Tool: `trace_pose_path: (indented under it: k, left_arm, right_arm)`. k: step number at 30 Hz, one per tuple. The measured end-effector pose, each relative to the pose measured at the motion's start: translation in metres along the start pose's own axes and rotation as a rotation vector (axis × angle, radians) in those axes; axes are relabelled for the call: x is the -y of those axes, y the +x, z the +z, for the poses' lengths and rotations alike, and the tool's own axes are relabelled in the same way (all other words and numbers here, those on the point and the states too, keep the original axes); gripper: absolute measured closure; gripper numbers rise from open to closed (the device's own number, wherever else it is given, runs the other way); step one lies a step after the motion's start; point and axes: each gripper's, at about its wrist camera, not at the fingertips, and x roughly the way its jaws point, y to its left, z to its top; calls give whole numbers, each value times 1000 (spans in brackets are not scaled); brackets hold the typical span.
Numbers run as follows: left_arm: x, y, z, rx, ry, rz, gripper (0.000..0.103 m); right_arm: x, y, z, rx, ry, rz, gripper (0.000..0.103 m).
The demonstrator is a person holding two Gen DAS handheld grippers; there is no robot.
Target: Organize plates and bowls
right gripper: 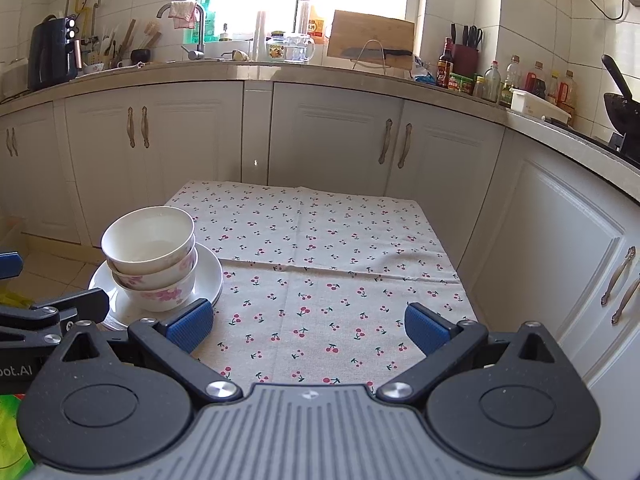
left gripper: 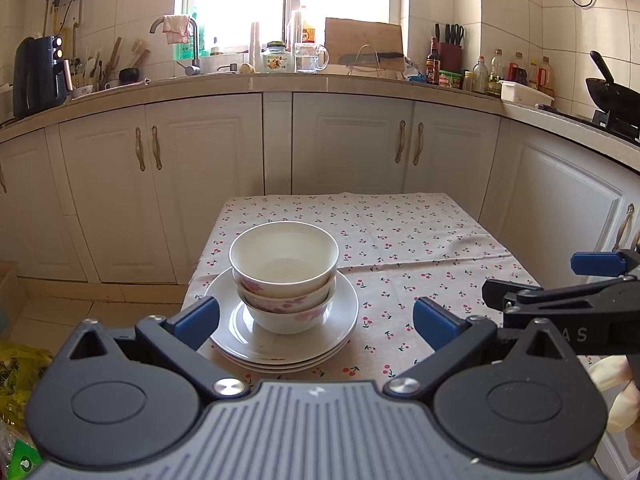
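Three white bowls (left gripper: 284,276) with pink flowers are nested upright on a stack of white plates (left gripper: 344,320), near the left front of the small table. My left gripper (left gripper: 316,320) is open just in front of that stack, its blue pads either side of the plates' near rim, touching nothing. In the right wrist view the bowls (right gripper: 150,264) and plates (right gripper: 210,276) lie to the left. My right gripper (right gripper: 308,326) is open over bare cloth, empty. The right gripper's fingers (left gripper: 596,264) also show at the left view's right edge.
A cherry-print cloth (right gripper: 320,248) covers the table. White cabinets (left gripper: 352,144) and a cluttered counter with bottles, a cutting board and a wok (left gripper: 612,92) stand behind and to the right. A green and yellow bag (left gripper: 16,368) lies on the floor to the left.
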Motion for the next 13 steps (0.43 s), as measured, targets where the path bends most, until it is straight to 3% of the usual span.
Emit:
trace_pose_path:
  k: [13]
  left_arm:
    - [1, 1, 1, -1, 1, 0, 1]
  right_arm:
    - [0, 1, 1, 3, 1, -11, 0]
